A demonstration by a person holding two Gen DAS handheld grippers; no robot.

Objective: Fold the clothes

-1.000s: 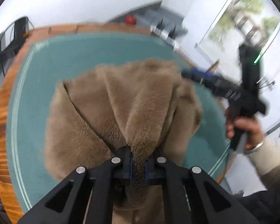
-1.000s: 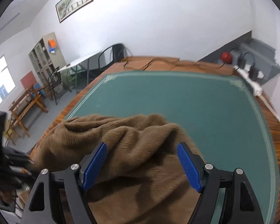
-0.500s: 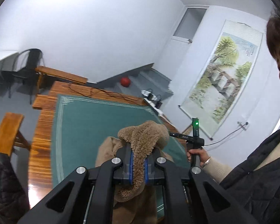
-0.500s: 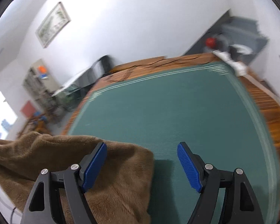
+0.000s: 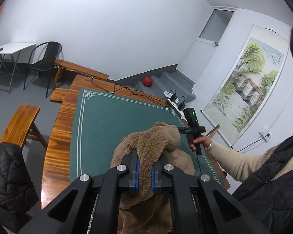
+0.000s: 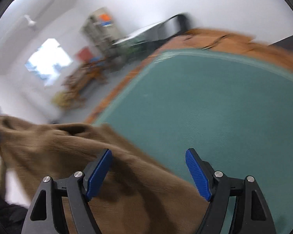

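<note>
Fleecy brown garment (image 5: 152, 146) pinched in left tongs (image 5: 144, 172), right tongs (image 6: 148, 172) open

Scroll painting (image 5: 250, 89) bears writing, seemingly illegible here.

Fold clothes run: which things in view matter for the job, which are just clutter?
Job:
- brown fleece garment, pinched in the left gripper
- right gripper, jaws wide, nothing clamped
- green table mat

Clutter:
- red ball
- power strip with chargers
- black chair
- wooden bench
- scroll painting
</note>
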